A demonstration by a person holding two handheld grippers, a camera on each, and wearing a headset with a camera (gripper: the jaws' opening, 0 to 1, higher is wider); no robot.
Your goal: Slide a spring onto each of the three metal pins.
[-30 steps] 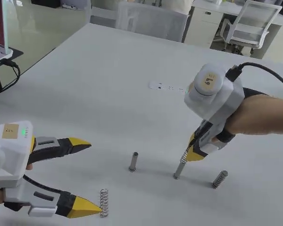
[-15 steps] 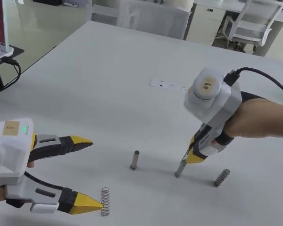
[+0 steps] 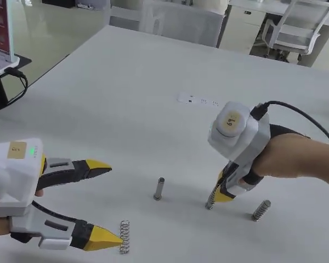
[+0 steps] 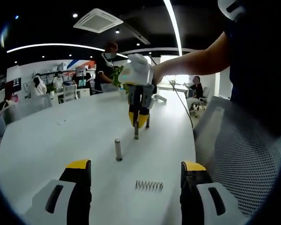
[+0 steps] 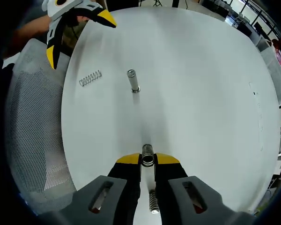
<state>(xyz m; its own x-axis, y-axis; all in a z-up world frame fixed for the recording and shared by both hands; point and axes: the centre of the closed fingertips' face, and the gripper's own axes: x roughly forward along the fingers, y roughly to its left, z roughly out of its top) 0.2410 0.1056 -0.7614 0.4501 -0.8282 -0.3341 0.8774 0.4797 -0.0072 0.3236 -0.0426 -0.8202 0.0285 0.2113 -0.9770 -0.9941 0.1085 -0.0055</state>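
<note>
Threading a spring (image 5: 147, 155) down the middle pin (image 3: 209, 204) looks like the step in hand. The right tool (image 3: 224, 193) has its jaws closed on the coil, low over that pin. A third spring (image 3: 260, 210) stands tilted nearby, seemingly on its own pin. The left tool (image 3: 115, 203) hangs wide open and empty beside a loose spring (image 3: 124, 236) lying on the surface (image 3: 126, 98). The next move probably calls for letting go, then lining up the loose spring over the bare pin (image 3: 159, 188).

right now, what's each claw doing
left claw: open, holding nothing
right claw: shut on a spring
</note>
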